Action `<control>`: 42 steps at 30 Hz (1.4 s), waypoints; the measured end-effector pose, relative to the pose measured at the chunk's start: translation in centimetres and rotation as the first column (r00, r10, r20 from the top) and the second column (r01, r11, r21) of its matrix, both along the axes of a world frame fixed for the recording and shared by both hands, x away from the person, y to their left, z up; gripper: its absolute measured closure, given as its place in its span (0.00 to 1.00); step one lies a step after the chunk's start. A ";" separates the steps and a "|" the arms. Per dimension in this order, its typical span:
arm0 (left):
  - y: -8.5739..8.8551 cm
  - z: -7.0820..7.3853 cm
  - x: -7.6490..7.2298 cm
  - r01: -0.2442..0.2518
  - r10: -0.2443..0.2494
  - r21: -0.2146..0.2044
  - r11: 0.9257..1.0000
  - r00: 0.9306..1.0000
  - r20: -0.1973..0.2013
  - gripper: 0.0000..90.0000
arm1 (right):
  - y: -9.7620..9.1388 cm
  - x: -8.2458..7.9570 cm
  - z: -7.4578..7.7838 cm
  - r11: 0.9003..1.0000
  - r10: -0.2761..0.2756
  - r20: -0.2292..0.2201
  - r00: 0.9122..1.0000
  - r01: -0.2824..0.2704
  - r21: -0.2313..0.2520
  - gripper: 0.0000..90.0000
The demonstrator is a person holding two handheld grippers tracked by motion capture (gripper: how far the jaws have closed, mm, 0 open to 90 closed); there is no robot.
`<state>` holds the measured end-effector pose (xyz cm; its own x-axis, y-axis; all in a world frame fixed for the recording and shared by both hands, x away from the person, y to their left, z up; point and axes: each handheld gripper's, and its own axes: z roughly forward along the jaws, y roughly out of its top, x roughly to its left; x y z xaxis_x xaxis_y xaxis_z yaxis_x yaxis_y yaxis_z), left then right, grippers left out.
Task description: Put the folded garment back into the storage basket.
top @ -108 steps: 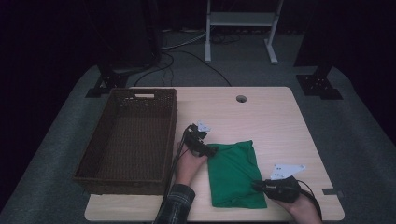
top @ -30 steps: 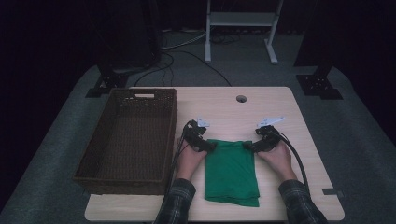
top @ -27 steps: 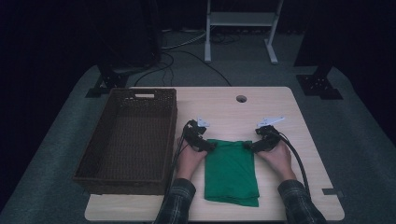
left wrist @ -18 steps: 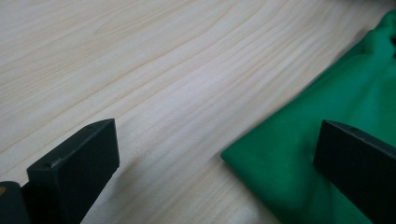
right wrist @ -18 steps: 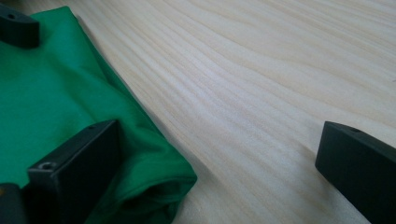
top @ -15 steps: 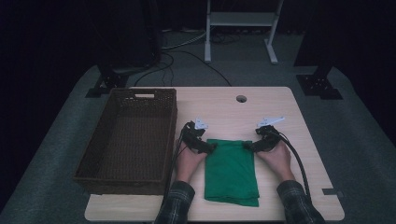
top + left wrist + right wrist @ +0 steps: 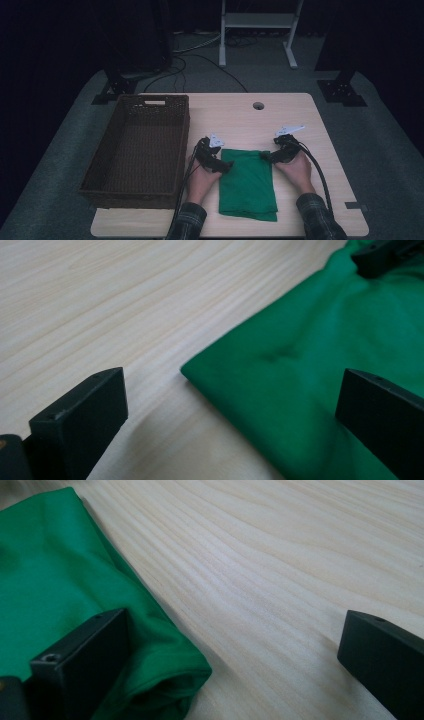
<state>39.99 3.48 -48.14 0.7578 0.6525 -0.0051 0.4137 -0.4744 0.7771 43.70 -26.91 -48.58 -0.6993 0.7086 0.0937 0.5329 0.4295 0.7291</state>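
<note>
A green cloth [image 7: 247, 182] lies folded flat on the wooden table [image 7: 240, 117], near its front edge. My left gripper [image 7: 224, 165] is at the cloth's far left corner. In the left gripper view its jaws stand wide open [image 7: 232, 385] astride that corner of the cloth [image 7: 320, 365], gripping nothing. My right gripper [image 7: 266, 156] is at the far right corner. It is open too [image 7: 235, 625], with one jaw over the cloth's rolled edge [image 7: 50, 575] and the other over bare wood. The right gripper's black tip [image 7: 385, 255] shows across the cloth.
A long brown wicker basket [image 7: 100, 172], nothing inside it, stands on the table's left side, close to my left hand. A round cable hole [image 7: 258, 105] sits near the far edge. Black cables [image 7: 320, 175] trail back from both grippers.
Since 3.6 s ago my right gripper has gone from the cloth's near right corner to its far right corner, and the cloth now lies narrower. In the last second both grippers barely moved.
</note>
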 end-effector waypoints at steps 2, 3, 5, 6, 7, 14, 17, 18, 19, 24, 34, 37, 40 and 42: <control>0.0 0.0 -0.3 0.004 -0.004 -0.001 1.000 1.000 -0.002 0.00 | 0.0 0.0 0.0 1.000 0.000 0.000 1.000 0.000 0.001 0.00; 0.0 0.0 -0.4 0.008 -0.008 -0.001 1.000 1.000 -0.001 0.00 | 0.0 0.0 0.0 1.000 0.000 0.000 1.000 0.000 0.001 0.00; 0.0 0.0 -0.7 0.007 -0.007 -0.006 1.000 1.000 -0.002 0.00 | 0.0 0.0 0.0 1.000 -0.001 0.000 1.000 0.001 0.001 0.00; 0.1 0.0 -0.8 0.008 -0.008 -0.009 1.000 1.000 -0.011 0.00 | 0.0 0.0 0.0 1.000 0.000 0.000 1.000 0.000 0.001 0.00; 0.1 0.0 -0.9 0.009 -0.009 -0.011 1.000 1.000 -0.012 0.00 | 0.0 0.0 0.0 1.000 -0.001 0.000 1.000 0.001 0.001 0.00; 0.2 0.1 -2.0 0.013 -0.013 -0.025 1.000 1.000 0.002 0.00 | 0.0 0.0 0.0 1.000 -0.001 -0.001 1.000 0.001 0.002 0.00; 0.2 0.1 -2.3 0.014 -0.014 -0.031 0.999 1.000 0.002 0.00 | 0.0 0.0 0.0 1.000 -0.001 -0.001 1.000 0.001 0.002 0.00; 0.2 0.1 -2.6 0.017 -0.017 -0.032 0.999 1.000 0.005 0.00 | 0.0 0.0 0.0 1.000 -0.001 -0.001 1.000 0.001 0.002 0.00; 0.2 0.1 -2.6 0.017 -0.017 -0.032 0.999 1.000 0.005 0.00 | 0.0 0.0 0.0 1.000 -0.001 -0.001 1.000 0.001 0.002 0.00; 0.3 0.1 -3.6 0.015 -0.015 -0.026 1.000 1.000 0.011 0.00 | 0.0 0.0 0.0 1.000 -0.002 -0.001 1.000 0.002 0.002 0.00; 0.5 0.1 -5.2 0.025 -0.025 -0.036 0.999 1.000 0.017 0.00 | 0.0 0.0 0.0 1.000 -0.002 -0.001 1.000 0.002 0.002 0.00; 0.5 0.1 -5.9 0.032 -0.032 -0.030 0.999 0.999 0.021 0.00 | 0.0 0.0 0.0 1.000 -0.002 -0.001 1.000 0.002 0.002 0.00; 0.6 0.1 -6.4 0.033 -0.032 -0.033 0.999 0.999 0.019 0.00 | 0.0 0.0 0.0 1.000 -0.002 -0.001 1.000 0.002 0.002 0.00; 0.6 0.1 -6.7 0.032 -0.031 -0.035 0.999 0.999 0.021 0.00 | 0.0 0.0 0.0 1.000 -0.001 -0.001 1.000 0.001 0.001 0.00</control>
